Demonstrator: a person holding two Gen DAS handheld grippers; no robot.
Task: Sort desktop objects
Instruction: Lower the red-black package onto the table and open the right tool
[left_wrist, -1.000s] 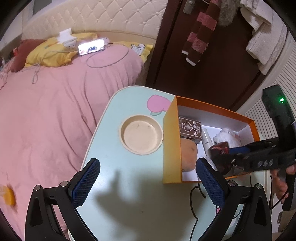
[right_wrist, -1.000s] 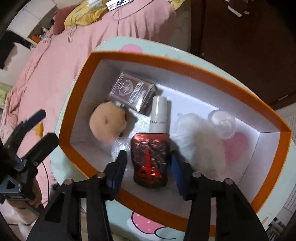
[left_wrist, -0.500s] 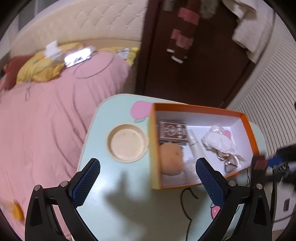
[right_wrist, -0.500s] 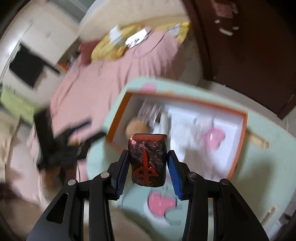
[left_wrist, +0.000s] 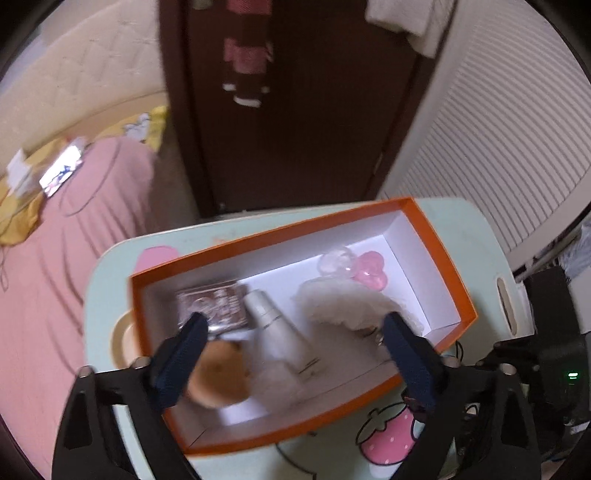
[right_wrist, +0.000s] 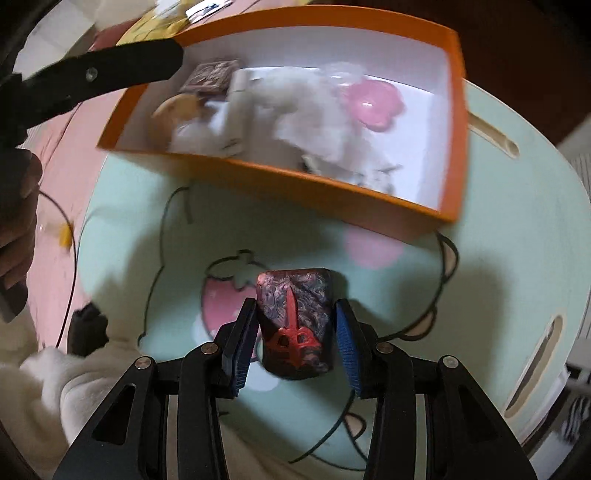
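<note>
Two grippers busy: right gripper (right_wrist: 295, 341) pinches the dark patterned box (right_wrist: 295, 325) over the desk (right_wrist: 480, 295); left gripper (left_wrist: 293, 363), fingers closing empty above the orange box (left_wrist: 436, 243), might snag the fluffy toy (left_wrist: 351, 306).

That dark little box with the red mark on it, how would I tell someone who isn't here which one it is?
Start at the pale green table with the strawberry drawing, in front of the orange box. Just above the tabletop, the right claw pinches a small dark case. It alone has a swirly dark pattern with a red emblem; the other things lie inside the orange box.
</note>
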